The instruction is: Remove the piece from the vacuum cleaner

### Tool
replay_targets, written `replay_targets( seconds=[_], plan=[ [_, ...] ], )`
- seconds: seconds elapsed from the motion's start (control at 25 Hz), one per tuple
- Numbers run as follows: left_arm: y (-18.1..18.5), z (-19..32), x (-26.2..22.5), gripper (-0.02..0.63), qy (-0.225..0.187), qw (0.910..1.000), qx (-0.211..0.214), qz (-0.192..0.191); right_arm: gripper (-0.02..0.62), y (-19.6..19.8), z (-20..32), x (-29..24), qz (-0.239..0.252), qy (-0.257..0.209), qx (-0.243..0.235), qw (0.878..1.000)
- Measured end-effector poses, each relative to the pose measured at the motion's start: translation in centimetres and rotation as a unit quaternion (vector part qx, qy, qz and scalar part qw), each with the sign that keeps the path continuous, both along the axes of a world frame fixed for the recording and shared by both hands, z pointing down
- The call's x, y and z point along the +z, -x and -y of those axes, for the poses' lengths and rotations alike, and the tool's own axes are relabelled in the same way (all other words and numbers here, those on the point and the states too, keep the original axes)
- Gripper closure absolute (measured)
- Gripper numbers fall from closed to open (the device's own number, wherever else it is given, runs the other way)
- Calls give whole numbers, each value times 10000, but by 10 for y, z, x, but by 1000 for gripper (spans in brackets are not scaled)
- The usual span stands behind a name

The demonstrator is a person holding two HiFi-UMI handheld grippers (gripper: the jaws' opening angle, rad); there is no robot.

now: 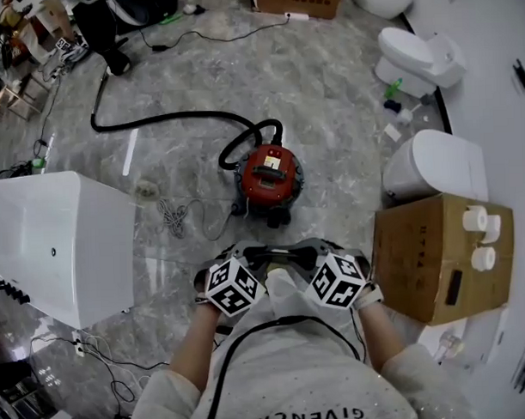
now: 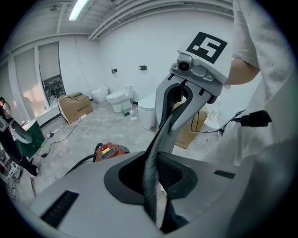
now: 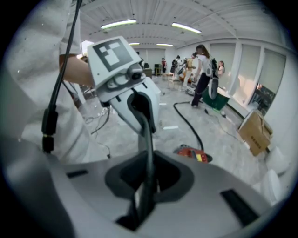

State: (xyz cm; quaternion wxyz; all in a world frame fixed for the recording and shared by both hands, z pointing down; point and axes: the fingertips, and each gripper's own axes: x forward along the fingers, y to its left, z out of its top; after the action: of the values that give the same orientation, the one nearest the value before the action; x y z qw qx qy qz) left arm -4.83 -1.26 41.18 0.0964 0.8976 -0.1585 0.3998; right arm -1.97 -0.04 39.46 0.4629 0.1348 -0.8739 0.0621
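Head view: the left claw (image 2: 151, 186) and right claw (image 3: 146, 186) face each other at the person's chest, each pressed together and empty. Ahead, the red vacuum cleaner (image 1: 270, 174) sits on the floor (image 1: 326, 73) with its black hose (image 1: 156, 122) attached, well apart from both claws. A cardboard box (image 1: 436, 250) stands to the right.

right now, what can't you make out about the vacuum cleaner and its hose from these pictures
- Vacuum cleaner, head view: too small and far to tell which piece comes off.
- Same vacuum, left gripper view: only its red top shows; the grey body of the left gripper hides the rest.
- Hose, head view: far end lost in clutter at the upper left.
- Label on its lid: too small to read in any view.
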Motion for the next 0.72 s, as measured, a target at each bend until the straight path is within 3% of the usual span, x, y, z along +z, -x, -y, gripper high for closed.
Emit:
replay_targets(
  seconds=[0.48,0.72],
  plan=[
    [1,3,-39,532,-30,9998,-18,-199,551,3,4,-42,188,-15,-114,9998],
    [4,4,-52,532,-46,9996,-91,-278,551,5,6,-56,345,-352,-4,9988]
  ],
)
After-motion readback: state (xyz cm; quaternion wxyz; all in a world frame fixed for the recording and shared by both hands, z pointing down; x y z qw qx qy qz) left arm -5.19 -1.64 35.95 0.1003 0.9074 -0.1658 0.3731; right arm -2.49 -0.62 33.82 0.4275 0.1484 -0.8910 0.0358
